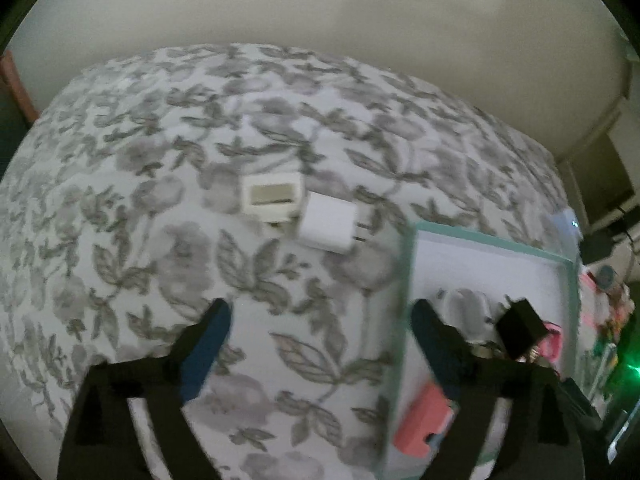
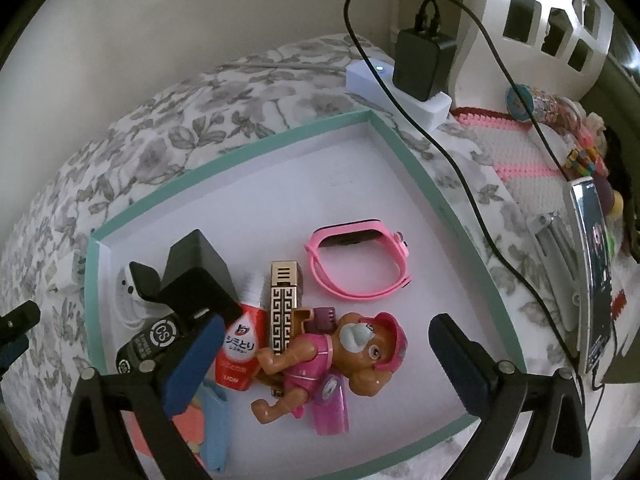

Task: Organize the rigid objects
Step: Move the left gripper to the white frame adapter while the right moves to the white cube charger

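Two white items, a small display unit (image 1: 273,197) and a plug adapter (image 1: 330,229), lie touching on the floral bedspread (image 1: 120,200) outside the teal-rimmed tray (image 1: 406,280); only the left wrist view shows them clearly, with open bedspread around them. The right wrist view alone shows the tray's contents: one pink watch (image 2: 360,264), one toy pup (image 2: 332,364), one gold patterned case (image 2: 283,308), one red-and-white bottle (image 2: 240,344) and one black adapter (image 2: 200,276), crowded toward the near-left corner, leaving the far half bare. Left gripper (image 1: 320,340) and right gripper (image 2: 324,364) both hang spread wide, holding nothing.
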{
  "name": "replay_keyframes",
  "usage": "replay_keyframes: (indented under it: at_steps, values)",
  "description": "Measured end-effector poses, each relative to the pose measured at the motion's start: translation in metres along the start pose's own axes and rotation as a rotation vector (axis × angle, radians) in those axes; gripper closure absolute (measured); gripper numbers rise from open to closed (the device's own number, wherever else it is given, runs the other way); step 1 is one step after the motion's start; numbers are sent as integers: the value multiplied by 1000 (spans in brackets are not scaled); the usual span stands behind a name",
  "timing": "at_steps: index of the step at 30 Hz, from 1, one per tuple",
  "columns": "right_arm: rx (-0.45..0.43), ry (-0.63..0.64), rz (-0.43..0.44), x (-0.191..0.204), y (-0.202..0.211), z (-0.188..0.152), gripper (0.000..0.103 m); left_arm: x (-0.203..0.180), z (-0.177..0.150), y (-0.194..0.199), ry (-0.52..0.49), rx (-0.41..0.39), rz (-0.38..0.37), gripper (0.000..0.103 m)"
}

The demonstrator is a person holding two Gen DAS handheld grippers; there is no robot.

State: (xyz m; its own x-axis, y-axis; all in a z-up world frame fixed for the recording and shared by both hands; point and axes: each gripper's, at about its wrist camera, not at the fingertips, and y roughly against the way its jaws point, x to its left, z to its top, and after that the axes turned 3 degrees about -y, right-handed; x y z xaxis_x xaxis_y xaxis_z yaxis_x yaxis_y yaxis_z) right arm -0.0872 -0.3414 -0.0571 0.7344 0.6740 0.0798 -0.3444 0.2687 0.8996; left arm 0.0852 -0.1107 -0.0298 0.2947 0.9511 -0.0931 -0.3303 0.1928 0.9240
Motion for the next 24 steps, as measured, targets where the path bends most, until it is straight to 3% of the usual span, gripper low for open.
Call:
replay_keyframes:
  at_steps: [12, 24]
  values:
    - [-28, 73, 19, 22, 8, -3, 0, 42, 8, 8, 66, -46, 54, 5]
    - [-65, 133, 130, 68, 28, -4, 0, 87, 19, 13, 149, -80, 63, 5]
